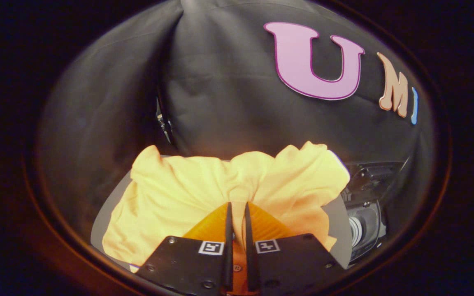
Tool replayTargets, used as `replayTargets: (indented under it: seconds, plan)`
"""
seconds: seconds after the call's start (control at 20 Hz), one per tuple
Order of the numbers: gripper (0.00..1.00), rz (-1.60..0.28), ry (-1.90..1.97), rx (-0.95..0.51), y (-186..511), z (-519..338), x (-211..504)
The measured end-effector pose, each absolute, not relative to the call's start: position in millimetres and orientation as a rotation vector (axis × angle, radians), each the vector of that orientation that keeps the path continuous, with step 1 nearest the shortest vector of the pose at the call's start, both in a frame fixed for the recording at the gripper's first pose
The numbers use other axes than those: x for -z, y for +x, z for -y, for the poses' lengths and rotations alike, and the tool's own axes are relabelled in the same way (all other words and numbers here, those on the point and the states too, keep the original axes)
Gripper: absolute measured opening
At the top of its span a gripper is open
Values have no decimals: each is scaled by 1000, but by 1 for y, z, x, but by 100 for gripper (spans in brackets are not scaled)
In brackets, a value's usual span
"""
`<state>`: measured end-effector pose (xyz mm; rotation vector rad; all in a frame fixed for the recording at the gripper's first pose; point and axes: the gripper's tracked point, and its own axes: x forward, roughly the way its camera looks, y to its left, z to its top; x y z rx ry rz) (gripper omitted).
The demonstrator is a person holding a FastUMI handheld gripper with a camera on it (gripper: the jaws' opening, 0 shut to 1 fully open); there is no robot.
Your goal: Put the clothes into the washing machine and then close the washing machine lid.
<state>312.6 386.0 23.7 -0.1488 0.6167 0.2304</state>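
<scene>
So the gripper [237, 207] has its fingers nearly together, pinching a fold of the yellow shirt [204, 193] right between the tips. A small button shows low in the gap. The shirt bunches up ahead of the fingers and spreads out on both sides over a grey surface [340, 222]. To the shirt's right sits some dark machinery [366, 205]. Behind the shirt hangs the black cloth wall [228, 90].

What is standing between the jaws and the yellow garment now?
Nothing visible. The gripper has its jaws nearly closed on a pinched fold of the yellow garment, so the cloth is already between them. The garment lies bunched on a grey surface. A dark machine part sits beyond, to one side.
</scene>
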Motion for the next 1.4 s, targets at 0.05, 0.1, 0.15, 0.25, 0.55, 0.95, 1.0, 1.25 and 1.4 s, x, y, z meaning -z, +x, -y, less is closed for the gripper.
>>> replayTargets:
  seconds: [0.05,0.1,0.15,0.25,0.55,0.95,1.0,1.25,1.4]
  plan:
    - [6,-614,-165,-245,311,-382,-23]
    - [5,-623,-169,-276,303,-382,-21]
    - [5,-606,-172,-358,297,-390,-22]
    - [2,-602,-145,-471,292,-393,-24]
    - [0,-422,-29,-482,295,-384,-71]
    - [0,-269,42,-368,306,-320,-154]
    - [0,-255,55,-346,310,-308,-160]
    - [0,-164,111,-267,315,-253,-199]
    - [0,-130,120,-224,323,-224,-204]
